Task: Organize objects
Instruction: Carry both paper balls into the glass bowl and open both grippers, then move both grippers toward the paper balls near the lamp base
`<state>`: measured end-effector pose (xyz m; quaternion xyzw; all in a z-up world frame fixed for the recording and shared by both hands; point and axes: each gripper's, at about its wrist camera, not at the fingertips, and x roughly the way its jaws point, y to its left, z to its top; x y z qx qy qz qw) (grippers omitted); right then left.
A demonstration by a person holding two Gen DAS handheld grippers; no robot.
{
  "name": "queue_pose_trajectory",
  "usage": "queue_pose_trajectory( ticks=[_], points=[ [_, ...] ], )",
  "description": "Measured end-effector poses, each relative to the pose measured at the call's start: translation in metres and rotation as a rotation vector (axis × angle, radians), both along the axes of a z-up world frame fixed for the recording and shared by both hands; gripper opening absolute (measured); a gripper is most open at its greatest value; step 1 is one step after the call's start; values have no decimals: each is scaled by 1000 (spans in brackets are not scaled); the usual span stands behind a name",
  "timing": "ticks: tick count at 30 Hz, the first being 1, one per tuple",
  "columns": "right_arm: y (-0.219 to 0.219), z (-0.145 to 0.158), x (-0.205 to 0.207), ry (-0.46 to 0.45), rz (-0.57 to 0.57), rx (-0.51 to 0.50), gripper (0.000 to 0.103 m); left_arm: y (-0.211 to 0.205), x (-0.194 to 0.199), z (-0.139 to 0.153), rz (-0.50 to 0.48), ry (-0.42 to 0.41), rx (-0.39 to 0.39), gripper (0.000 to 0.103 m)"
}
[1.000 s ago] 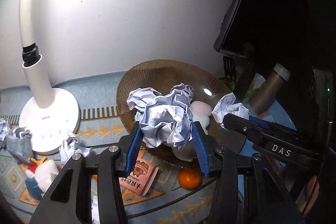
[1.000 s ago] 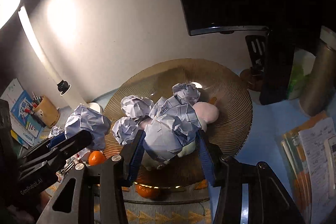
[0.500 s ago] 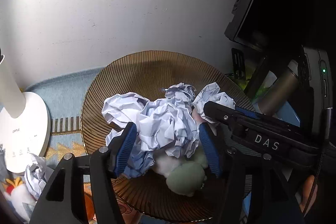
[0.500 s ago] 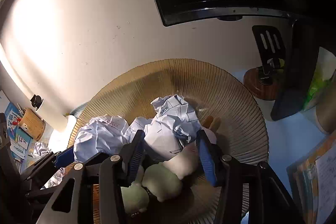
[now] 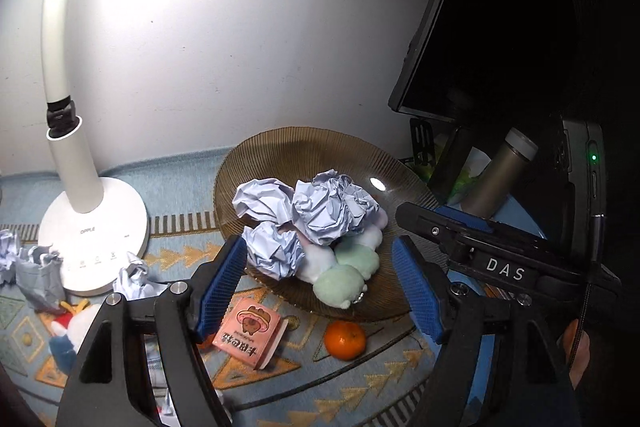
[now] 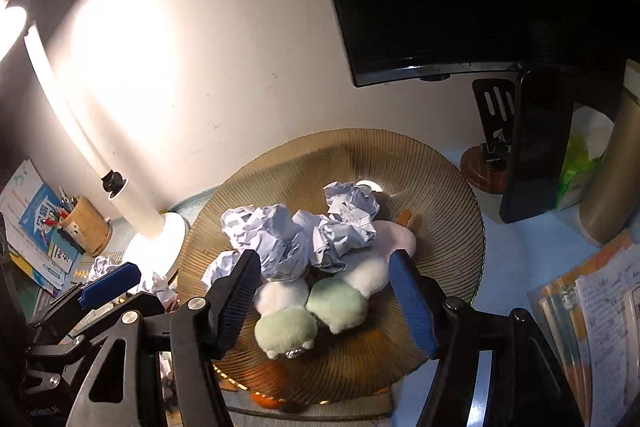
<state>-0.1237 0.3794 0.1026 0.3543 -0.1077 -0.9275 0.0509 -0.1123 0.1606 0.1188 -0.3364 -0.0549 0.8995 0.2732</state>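
- Your left gripper [image 5: 320, 285] stands with its jaws wide apart and nothing gripped; they have just been opening, and the paper balls [image 5: 320, 213] lie ahead of the blue pads [image 5: 224, 279], loose in the bowl [image 5: 248, 163].
- Your right gripper [image 6: 326, 293] is likewise spread and empty-handed, its jaws just now opening too; its pads [image 6: 412, 301] frame the plush toys [image 6: 336, 301] without pressing on them.
- Four crumpled balls sit heaped in the ribbed amber bowl, just beyond your left fingertips, on top of pale green, white and pink plush.
- From the right wrist view the same heap lies straight ahead between the fingers, paper farther off, plush nearer.
- Below and between your left fingers, outside the bowl on the patterned mat [image 5: 180, 255], lie a pink packet [image 5: 250, 333] and an orange [image 5: 345, 340], the orange near the bowl's front rim.
- Left of your left fingers stands the white lamp [image 5: 92, 231], with more crumpled paper [image 5: 134, 281] at its base and a plush chicken [image 5: 76, 323] just beside that.
- Right of your left fingers your right gripper's black body crosses the view; past it stand a metal flask [image 5: 500, 173] and a dark monitor [image 5: 480, 27].
- Far left of your right fingers sits a pencil cup [image 6: 88, 227] beside booklets [image 6: 36, 215]; far right lie stacked papers [image 6: 596, 315].
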Motion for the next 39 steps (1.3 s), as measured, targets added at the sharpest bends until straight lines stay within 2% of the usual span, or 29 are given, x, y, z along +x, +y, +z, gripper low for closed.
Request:
queue_pose_trajectory(
  ticks=[5,7,11,13,16,22,24,30,39],
  points=[
    [-32,14,49,43,68,19,65,-61,44,11,104,34,22,77],
    [-45,13,68,47,91,15,65,-90,62,9,168,40,22,85],
    [-67,-2,98,38,130,4,65,-144,99,-6,356,72,-15,98],
    [-79,-14,110,42,138,11,67,-165,112,-18,433,78,-52,99],
    [-94,-40,117,32,164,35,67,-187,114,-44,493,29,-118,99],
    [-115,-77,118,-14,190,78,67,-200,111,-80,522,-29,-165,99],
    [-118,-79,117,-16,185,105,67,-198,112,-79,493,-27,-168,99],
    [-114,-83,113,-37,177,77,68,-188,116,-80,463,-16,-217,99],
    [-126,-83,115,-30,187,143,68,-200,114,-80,480,-44,-152,99]
  ],
)
